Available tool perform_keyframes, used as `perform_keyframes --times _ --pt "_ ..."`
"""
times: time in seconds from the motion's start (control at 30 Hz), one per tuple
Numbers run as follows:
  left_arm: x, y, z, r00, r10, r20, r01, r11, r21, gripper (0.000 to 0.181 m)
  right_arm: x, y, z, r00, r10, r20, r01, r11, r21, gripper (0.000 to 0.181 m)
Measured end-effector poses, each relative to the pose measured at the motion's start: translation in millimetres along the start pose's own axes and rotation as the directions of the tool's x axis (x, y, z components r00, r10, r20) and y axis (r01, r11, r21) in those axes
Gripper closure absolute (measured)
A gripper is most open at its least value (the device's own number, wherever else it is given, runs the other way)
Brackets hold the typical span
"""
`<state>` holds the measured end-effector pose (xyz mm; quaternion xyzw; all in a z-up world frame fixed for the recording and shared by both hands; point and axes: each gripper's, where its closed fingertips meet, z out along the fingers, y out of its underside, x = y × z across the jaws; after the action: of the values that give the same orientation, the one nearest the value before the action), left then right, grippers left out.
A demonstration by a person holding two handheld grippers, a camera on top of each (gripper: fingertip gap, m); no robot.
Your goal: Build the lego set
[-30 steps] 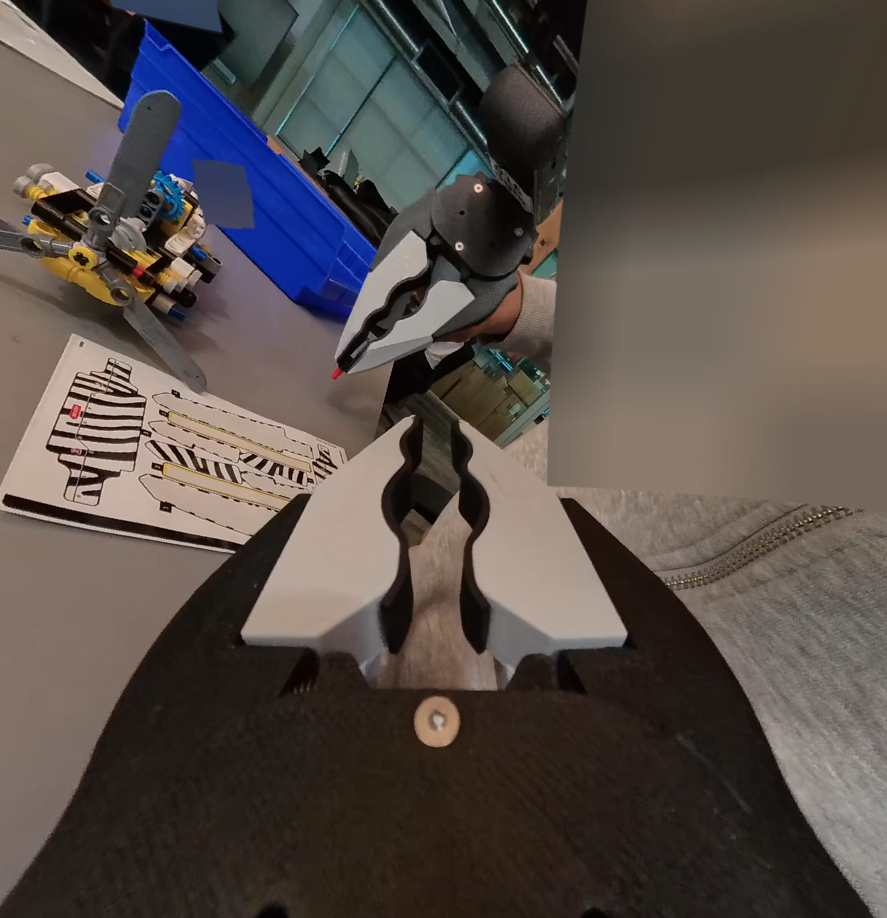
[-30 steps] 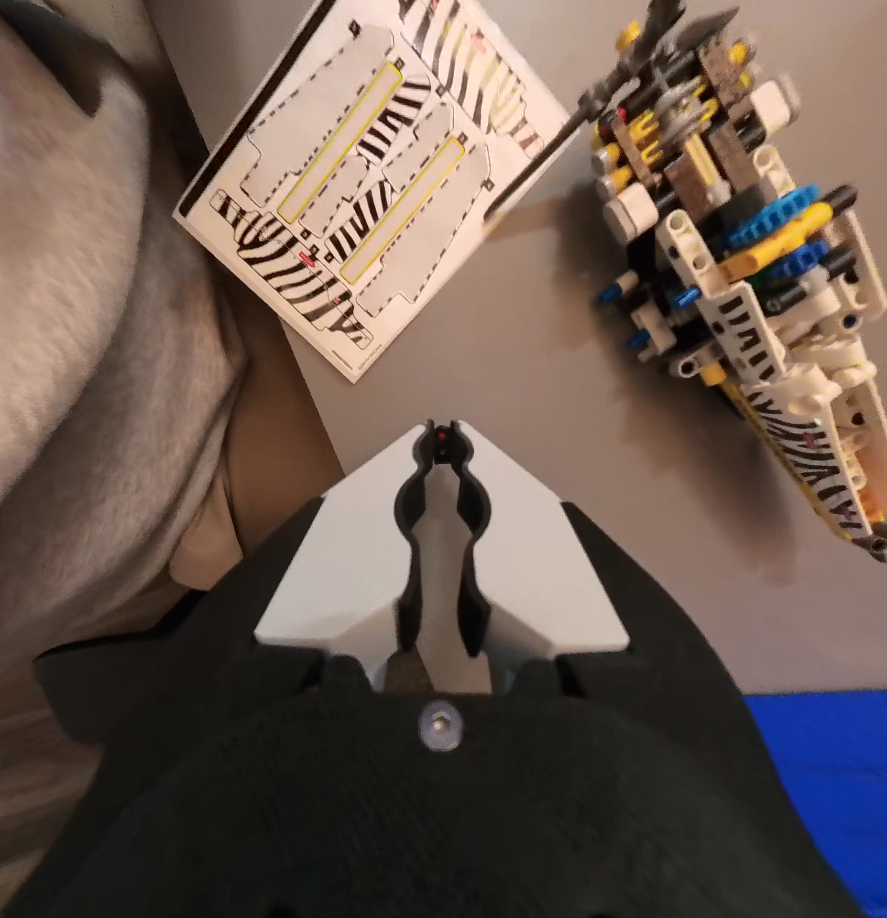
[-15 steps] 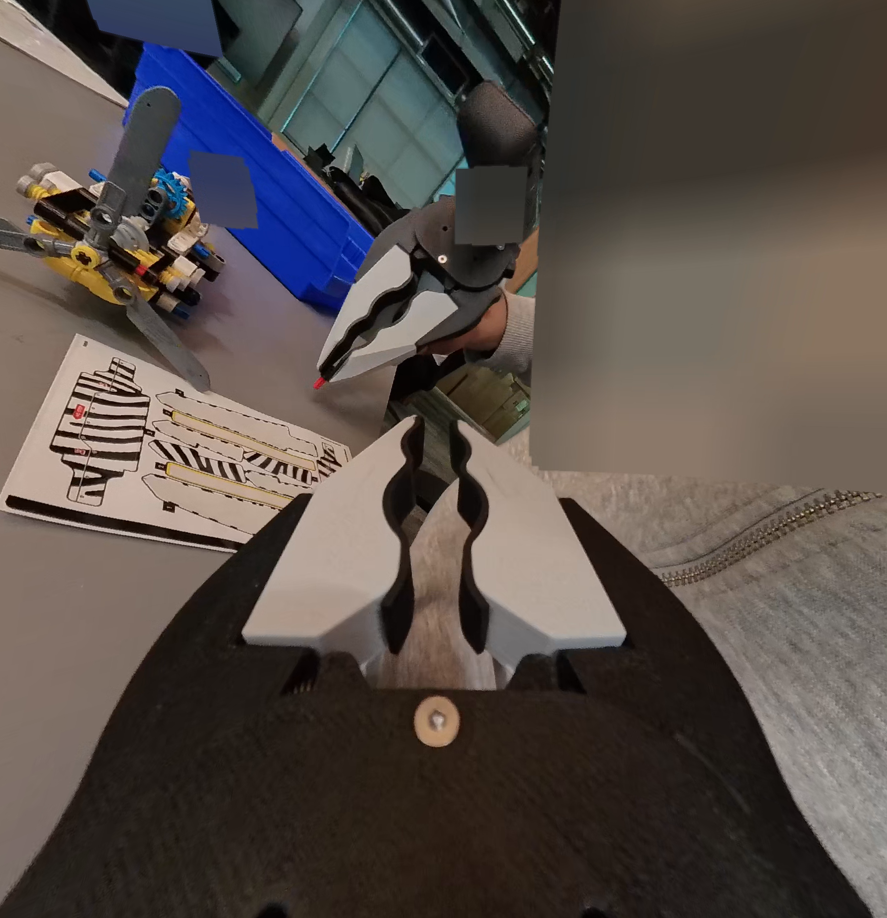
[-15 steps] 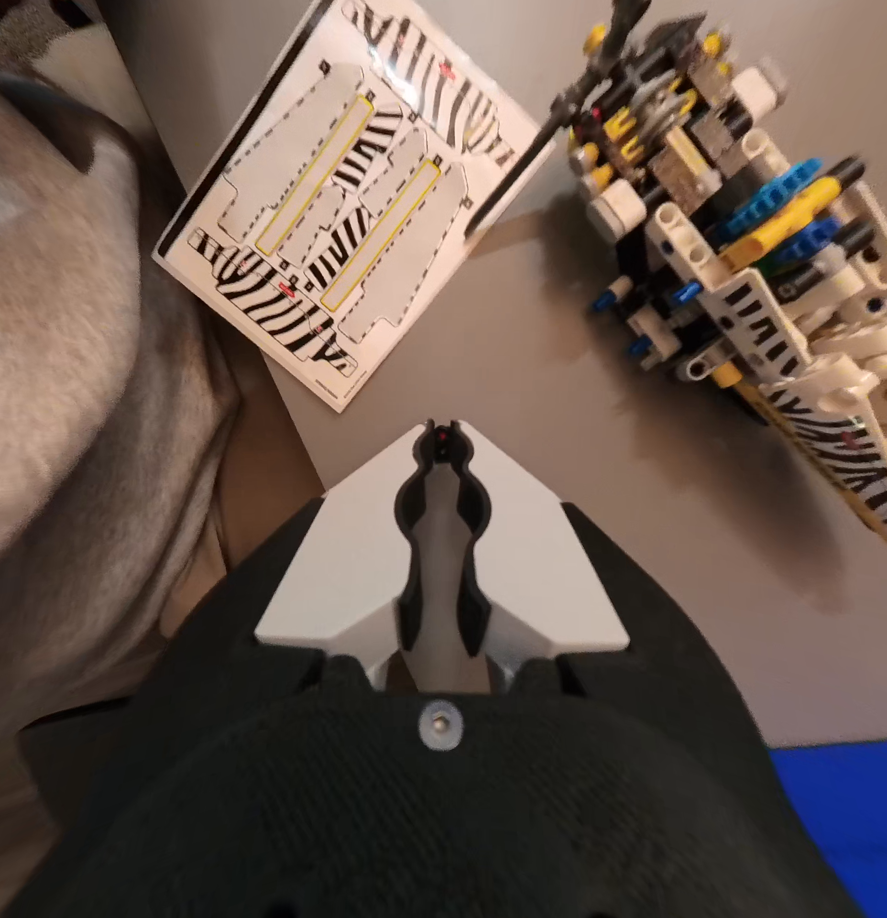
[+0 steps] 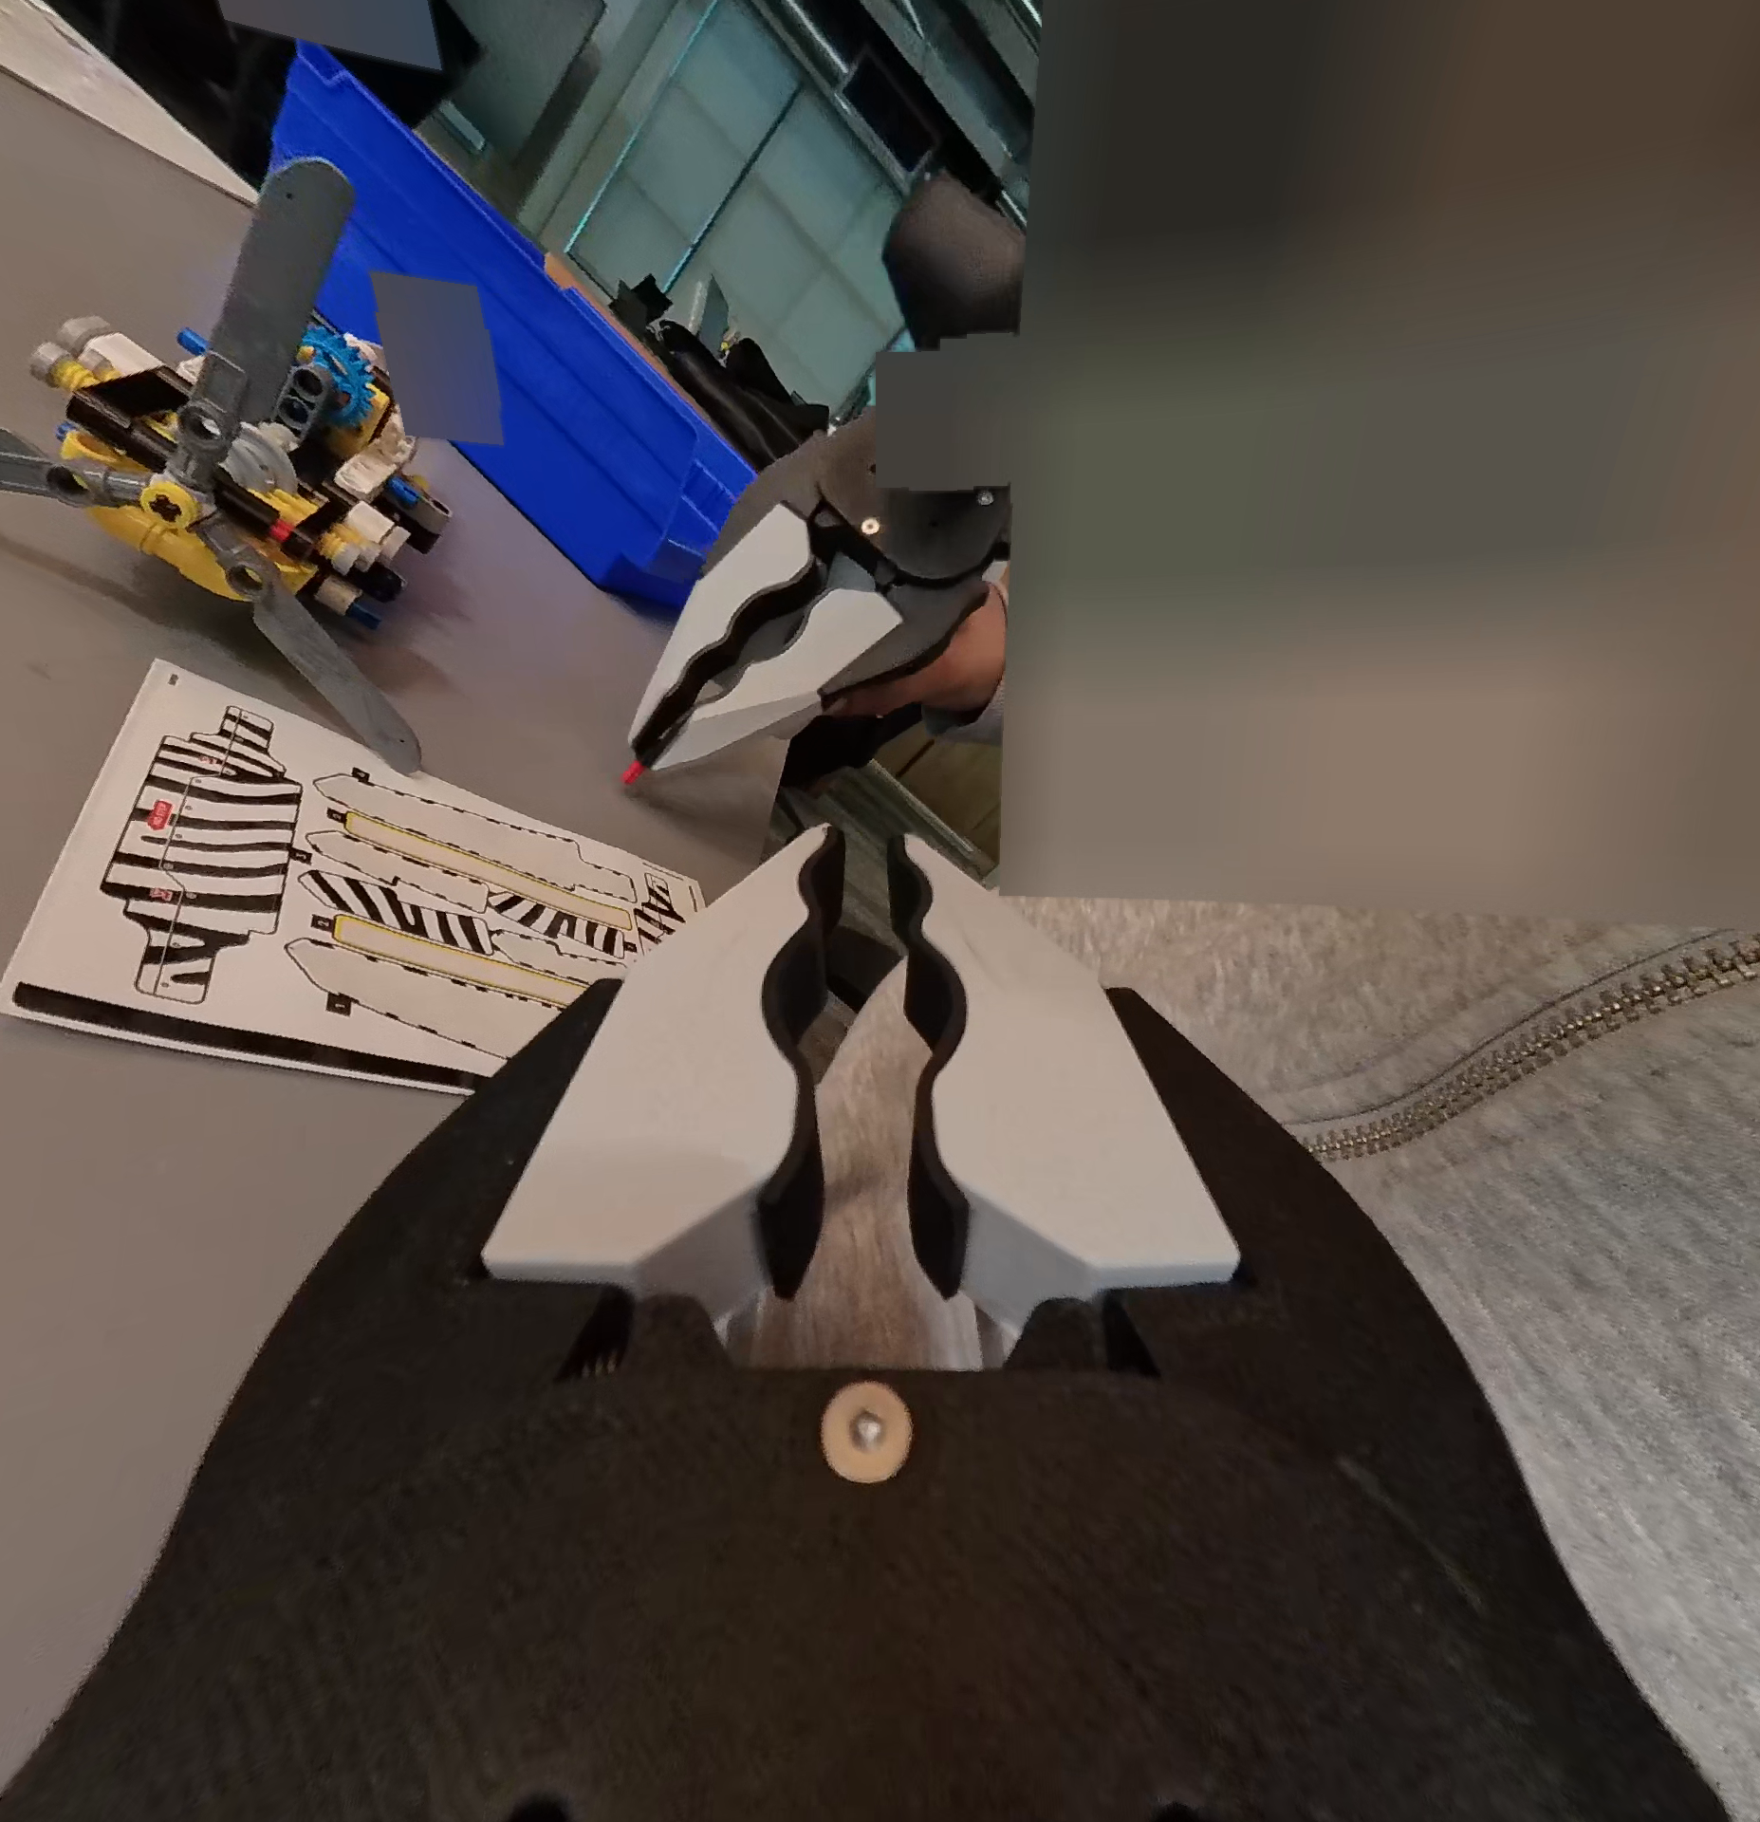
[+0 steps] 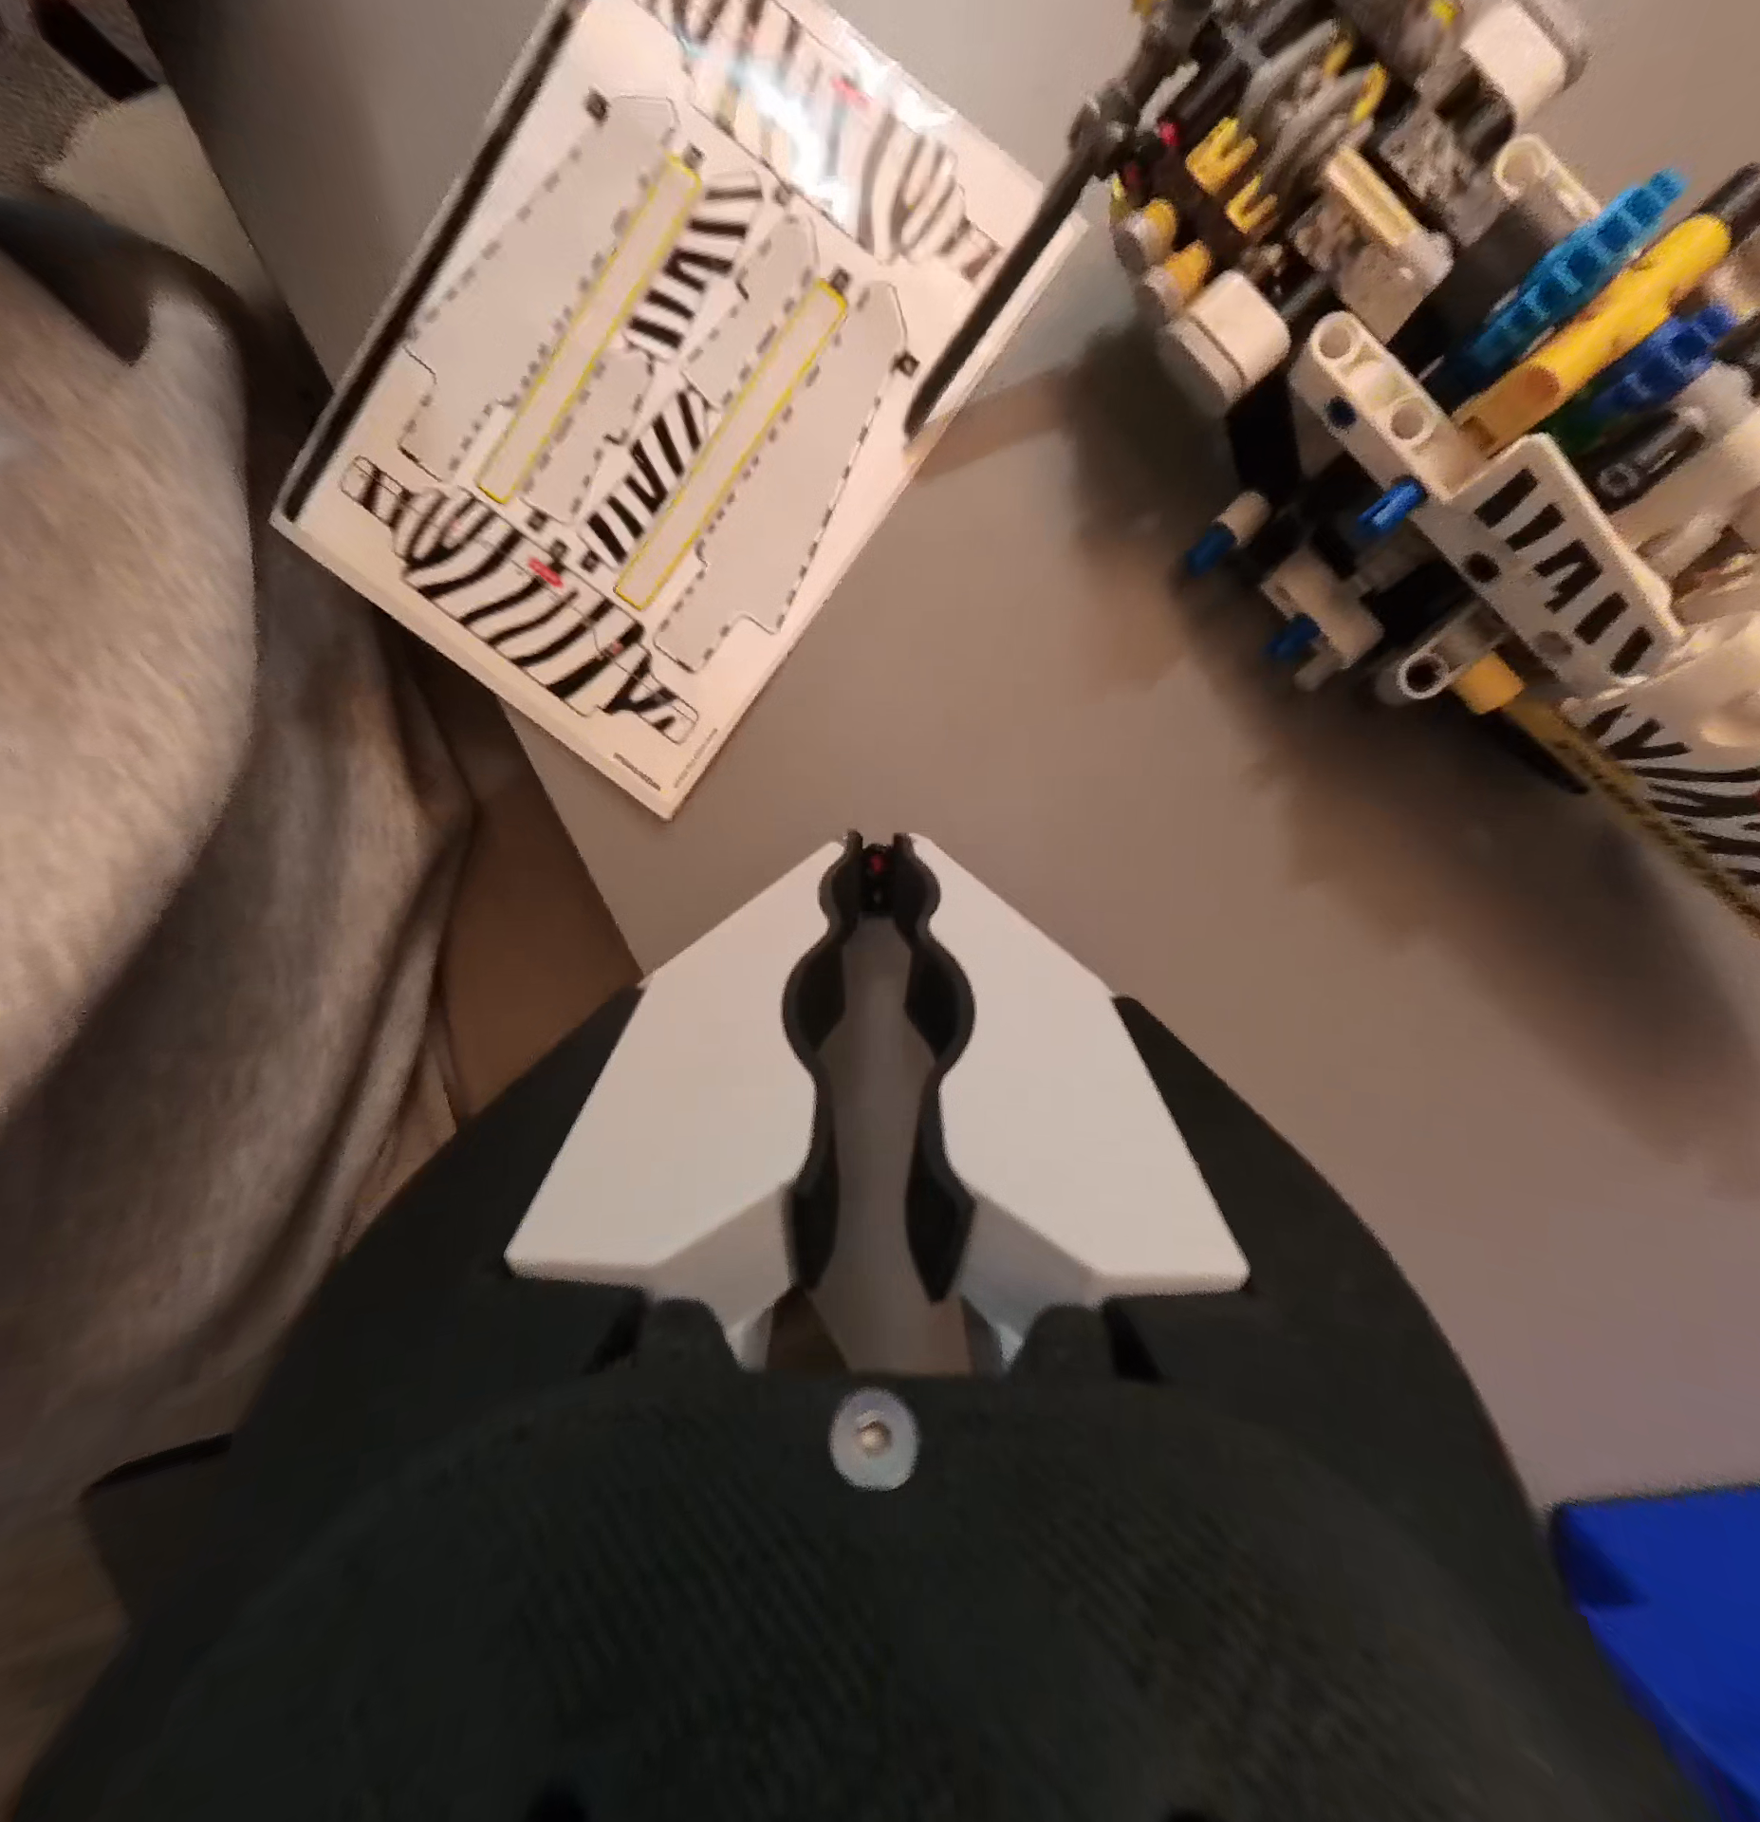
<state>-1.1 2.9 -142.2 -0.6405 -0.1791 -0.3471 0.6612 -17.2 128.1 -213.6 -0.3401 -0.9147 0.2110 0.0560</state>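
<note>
Your right tool [image 6: 874,873] is pinched tight on a tiny red pin [image 5: 635,772], tip hovering just above the grey surface [image 5: 521,631] near the sticker sheet [image 5: 343,877]. Your left tool [image 5: 861,848] is slightly parted, holding nothing, over your grey hoodie [image 5: 1447,1183]. The lego model [image 5: 235,463] sits on the surface beside the blue bin [image 5: 560,394], well apart from both tools.

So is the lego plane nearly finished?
Partly. The lego plane already has its propeller and zebra-striped panels on. The right gripper is shut on a tiny red piece, ready to add. The left gripper is open and empty. Striped stickers remain on the sticker sheet.
</note>
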Motion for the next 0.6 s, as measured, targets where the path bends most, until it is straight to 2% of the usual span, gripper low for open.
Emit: perform_keyframes --times 0.07,0.13,0.33,0.4,0.43,0.47,0.53,0.6 --pt "0 0 0 1.000 0.003 0.003 -0.003 1.000 0.000 0.175 -1 -7 -3 1.000 0.019 0.004 -0.019 0.999 0.034 0.177" --pt "-1 1 1 1.000 0.007 0.006 -0.007 1.000 -0.007 0.175 -2 5 6 0.999 0.036 0.014 -0.036 0.999 -0.010 0.174" --pt "-1 1 1 1.000 0.006 0.009 -0.006 1.000 -0.005 0.176 -1 -10 -3 0.999 0.039 -0.005 -0.039 0.998 0.045 0.177" --pt "-1 2 1 1.000 0.011 0.012 -0.011 1.000 -0.012 0.176 -1 3 7 0.999 0.043 -0.005 -0.043 0.999 0.000 0.173" --pt "-1 3 1 1.000 0.011 0.012 -0.011 1.000 -0.013 0.176 -1 -2 7 0.998 0.063 0.004 -0.063 0.997 0.044 0.177" --pt "-1 2 1 1.000 0.010 0.013 -0.010 1.000 -0.014 0.176 1 -2 6 0.997 0.075 0.011 -0.076 0.997 0.035 0.177" --pt "-1 2 1 1.000 0.004 0.009 -0.004 1.000 -0.011 0.176 0 0 4 1.000 0.027 -0.014 -0.027 1.000 0.001 0.177" --pt "-1 1 1 1.000 0.005 0.010 -0.005 1.000 -0.006 0.177 1 -12 -5 0.999 0.024 -0.028 -0.023 0.999 0.043 0.177"
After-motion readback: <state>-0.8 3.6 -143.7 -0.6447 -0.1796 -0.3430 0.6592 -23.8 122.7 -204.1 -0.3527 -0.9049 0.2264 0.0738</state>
